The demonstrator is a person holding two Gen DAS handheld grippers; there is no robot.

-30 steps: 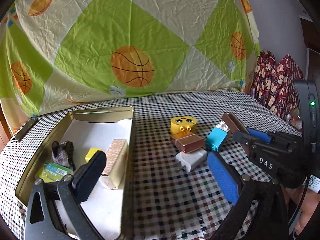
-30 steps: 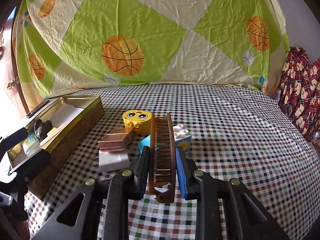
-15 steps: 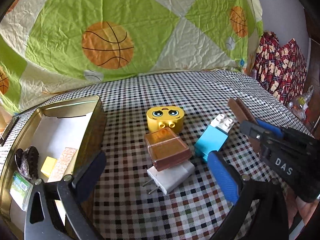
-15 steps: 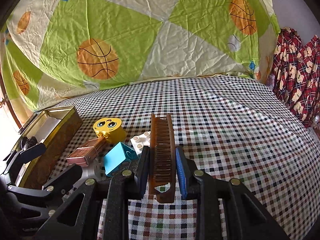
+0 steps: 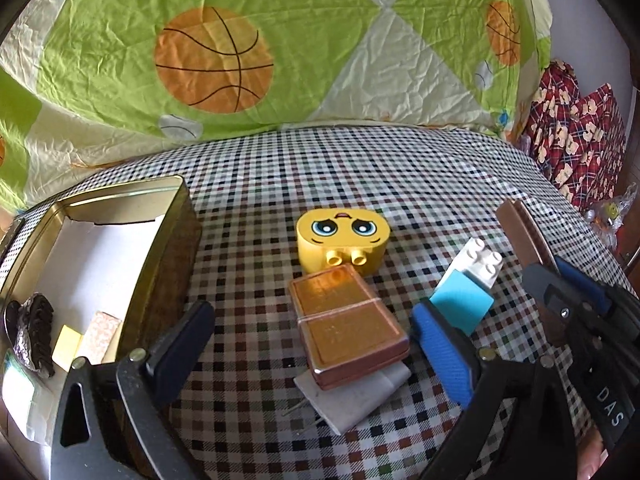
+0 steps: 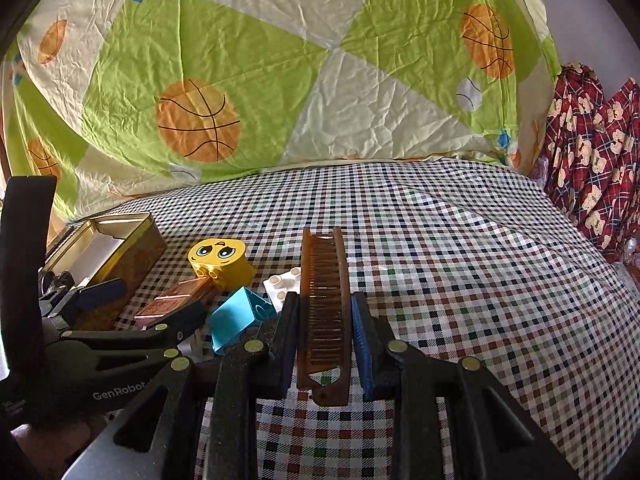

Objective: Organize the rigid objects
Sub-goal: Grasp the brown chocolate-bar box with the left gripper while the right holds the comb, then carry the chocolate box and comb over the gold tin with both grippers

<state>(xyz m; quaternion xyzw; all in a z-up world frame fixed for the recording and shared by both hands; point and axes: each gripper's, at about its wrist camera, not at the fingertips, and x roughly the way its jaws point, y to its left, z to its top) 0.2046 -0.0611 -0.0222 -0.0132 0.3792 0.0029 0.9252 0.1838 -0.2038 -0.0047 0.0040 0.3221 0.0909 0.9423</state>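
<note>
Leftmost, an open gold tin (image 5: 168, 216) is sitting on the checked bench (image 5: 400, 184), holding a dark wrapper (image 5: 34, 328) and small blocks (image 5: 86, 340). Left tongs (image 5: 312, 332), closing slightly, are straddling a copper case (image 5: 346, 324) untouched; right tongs (image 6: 325, 336) are clamping a brown ribbed comb (image 6: 323, 300).

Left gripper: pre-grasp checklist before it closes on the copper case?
1. Left gripper open, jaws just closing a little: ok.
2. Flat copper-coloured rectangular case lies between the fingers, untouched: ok.
3. Case sits on the white charger plug, may drag it: not ok.
4. Right gripper shut on the brown plastic comb: ok.
5. Open gold metal tin has bare floor: ok.
</note>
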